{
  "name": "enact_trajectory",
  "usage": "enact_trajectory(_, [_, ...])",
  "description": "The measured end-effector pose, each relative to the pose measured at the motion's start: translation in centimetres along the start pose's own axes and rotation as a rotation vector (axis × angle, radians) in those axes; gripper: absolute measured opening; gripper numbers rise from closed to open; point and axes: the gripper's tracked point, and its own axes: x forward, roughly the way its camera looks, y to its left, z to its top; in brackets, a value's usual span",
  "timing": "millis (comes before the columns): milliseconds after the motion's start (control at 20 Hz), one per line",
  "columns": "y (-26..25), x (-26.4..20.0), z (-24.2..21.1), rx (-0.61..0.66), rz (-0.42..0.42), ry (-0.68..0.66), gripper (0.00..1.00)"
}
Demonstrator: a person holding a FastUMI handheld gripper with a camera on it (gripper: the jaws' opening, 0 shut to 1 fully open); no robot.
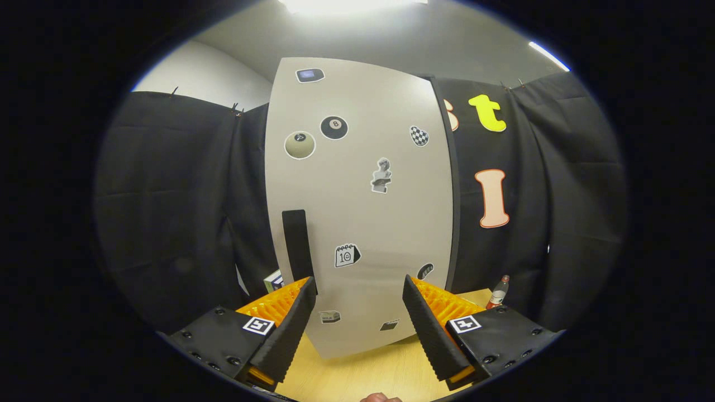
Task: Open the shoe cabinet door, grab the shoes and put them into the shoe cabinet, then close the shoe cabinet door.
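Observation:
The shoe cabinet (357, 212) stands upright on the wooden table straight ahead of me, its pale door closed and dotted with several stickers. A dark vertical handle (296, 243) runs down the door's left side, just above my left finger. My gripper (358, 290) is open, the fingers spread wide with nothing between them, and the door's lower part shows in the gap. No shoes appear in the view.
The wooden table (357, 374) stretches under the fingers to the cabinet's foot. A small bottle (498, 292) stands right of the cabinet by the black cloth wall. A small box (273, 281) peeks out at the cabinet's left. A fingertip (381, 397) shows at the bottom.

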Motion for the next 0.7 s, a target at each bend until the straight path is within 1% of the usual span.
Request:
enact_trajectory(300, [0.14, 0.13, -0.07, -0.002, -0.002, 0.009, 0.98])
enact_trajectory(700, [0.79, 0.51, -0.54, -0.047, 0.011, 0.015, 0.98])
